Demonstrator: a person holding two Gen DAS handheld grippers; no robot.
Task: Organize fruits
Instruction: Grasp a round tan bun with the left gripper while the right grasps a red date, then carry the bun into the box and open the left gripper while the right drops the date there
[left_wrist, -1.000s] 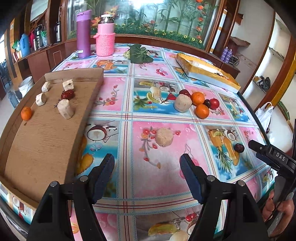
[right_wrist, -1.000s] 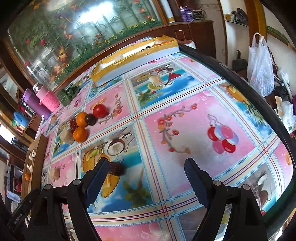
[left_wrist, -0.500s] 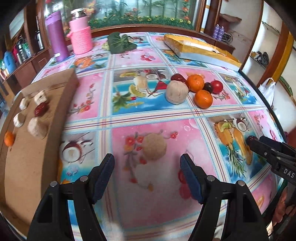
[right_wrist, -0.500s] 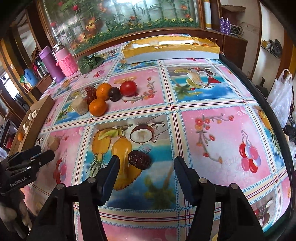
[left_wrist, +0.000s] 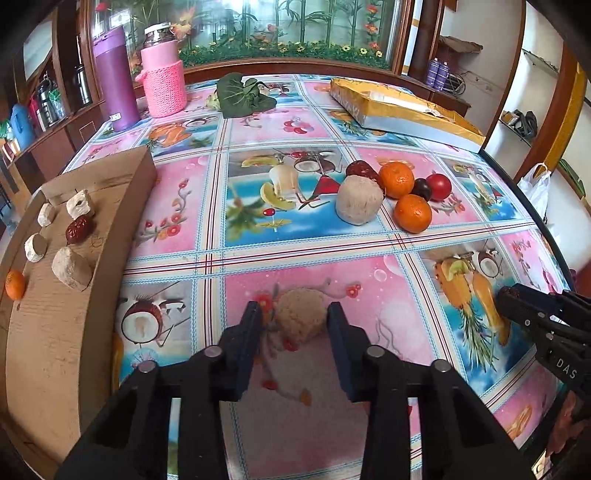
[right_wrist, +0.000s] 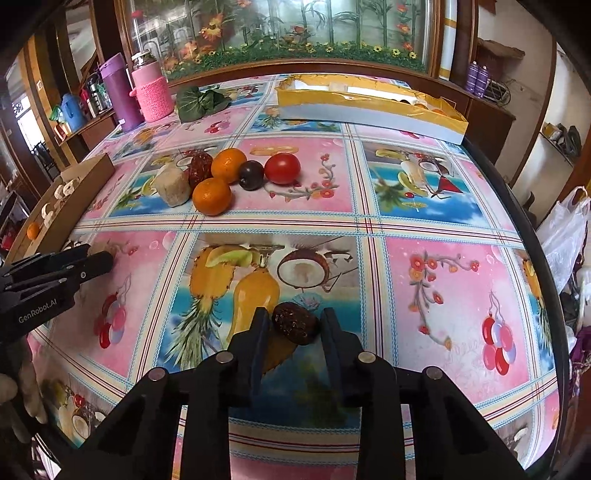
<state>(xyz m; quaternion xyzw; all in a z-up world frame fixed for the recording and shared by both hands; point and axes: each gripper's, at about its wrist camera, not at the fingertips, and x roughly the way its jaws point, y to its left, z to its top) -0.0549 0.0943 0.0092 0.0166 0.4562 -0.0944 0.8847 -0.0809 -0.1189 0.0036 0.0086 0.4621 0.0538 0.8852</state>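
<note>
My left gripper has its fingers on both sides of a beige lump on the tablecloth, closed in on it. My right gripper likewise has its fingers on both sides of a dark brown wrinkled fruit. A cluster lies further back: two oranges, a tomato, a dark plum, a red date and a beige lump. A cardboard tray at the left holds several beige pieces, a red date and a small orange.
A yellow-lined white box lies at the back right. A purple flask, a pink-sleeved jar and green leaves stand at the back. The table edge runs along the right; a white bag hangs beyond.
Both grippers have moved forward and down and narrowed: the left around the beige lump, the right around the dark fruit.
</note>
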